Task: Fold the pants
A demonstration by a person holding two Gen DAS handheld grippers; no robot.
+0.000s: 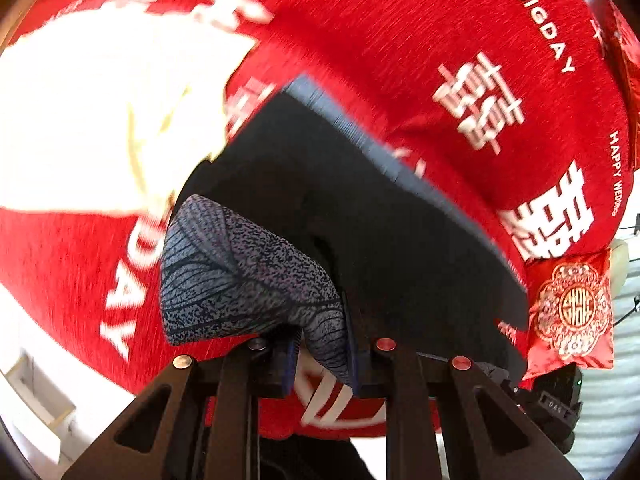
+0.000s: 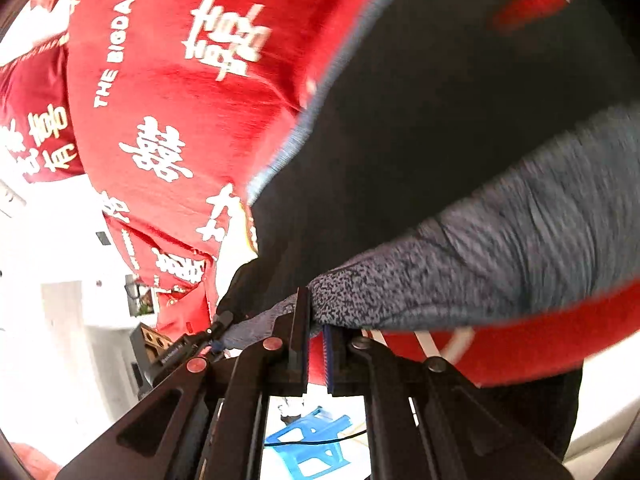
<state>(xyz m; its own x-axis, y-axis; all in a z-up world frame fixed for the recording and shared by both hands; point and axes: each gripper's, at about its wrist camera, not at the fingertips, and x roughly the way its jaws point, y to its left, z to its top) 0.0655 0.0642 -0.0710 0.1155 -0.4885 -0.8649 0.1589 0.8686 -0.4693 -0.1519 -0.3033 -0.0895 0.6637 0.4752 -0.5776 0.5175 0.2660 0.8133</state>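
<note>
The pants (image 1: 360, 216) are dark navy with a grey speckled patterned part (image 1: 240, 276) and hang lifted above a red bedspread (image 1: 400, 40) printed with white characters. My left gripper (image 1: 326, 364) is shut on the grey patterned edge of the pants. In the right wrist view the same pants (image 2: 440, 140) stretch away to the upper right, with the grey speckled band (image 2: 480, 248) running out from my right gripper (image 2: 318, 336), which is shut on that band. The fabric is taut between the two grippers.
A cream-white cloth (image 1: 92, 120) lies on the bedspread at the left. A red embroidered pillow (image 1: 572, 316) sits at the bed's right edge. A blue plastic stool (image 2: 312, 444) stands on the floor below the right gripper. White furniture (image 2: 72, 312) is at the left.
</note>
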